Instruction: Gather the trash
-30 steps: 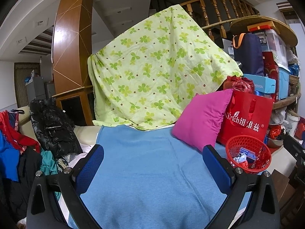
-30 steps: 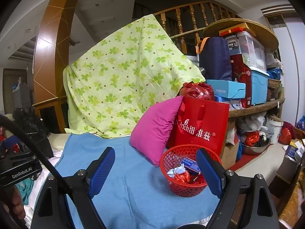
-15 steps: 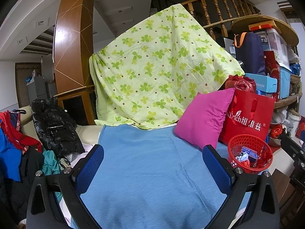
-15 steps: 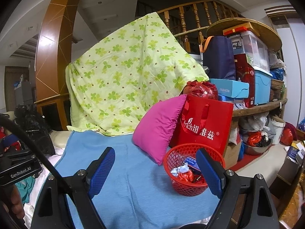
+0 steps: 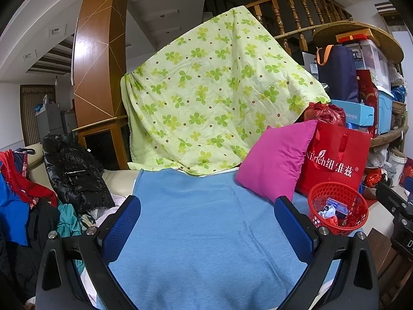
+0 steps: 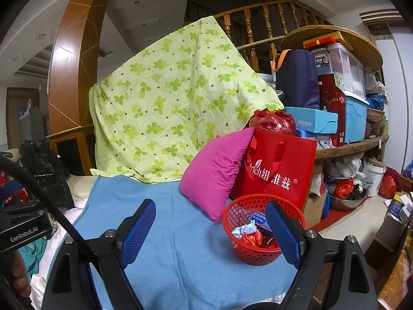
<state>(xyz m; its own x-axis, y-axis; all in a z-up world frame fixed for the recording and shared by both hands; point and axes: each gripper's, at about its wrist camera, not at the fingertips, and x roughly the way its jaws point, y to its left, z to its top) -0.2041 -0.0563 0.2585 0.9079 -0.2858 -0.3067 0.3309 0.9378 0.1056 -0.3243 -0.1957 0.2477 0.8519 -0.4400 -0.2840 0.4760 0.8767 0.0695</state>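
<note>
A red mesh basket (image 6: 233, 222) holding crumpled wrappers (image 6: 249, 236) stands on a blue blanket (image 6: 185, 245), in front of a red gift bag. It also shows at the right in the left wrist view (image 5: 338, 208). My right gripper (image 6: 210, 226) is open and empty, its right finger just in front of the basket. My left gripper (image 5: 207, 223) is open and empty over the bare blue blanket (image 5: 206, 232), left of the basket. No loose trash shows on the blanket.
A pink pillow (image 6: 215, 170) leans on a red gift bag (image 6: 277, 170) behind the basket. A green clover quilt (image 5: 214, 98) hangs at the back. Clothes and a black jacket (image 5: 73, 175) pile up at left. Cluttered shelves (image 6: 343, 98) stand at right.
Both views have shifted slightly, so the scene sits a little further right and lower. Both grippers stay open and empty. The basket has not moved.
</note>
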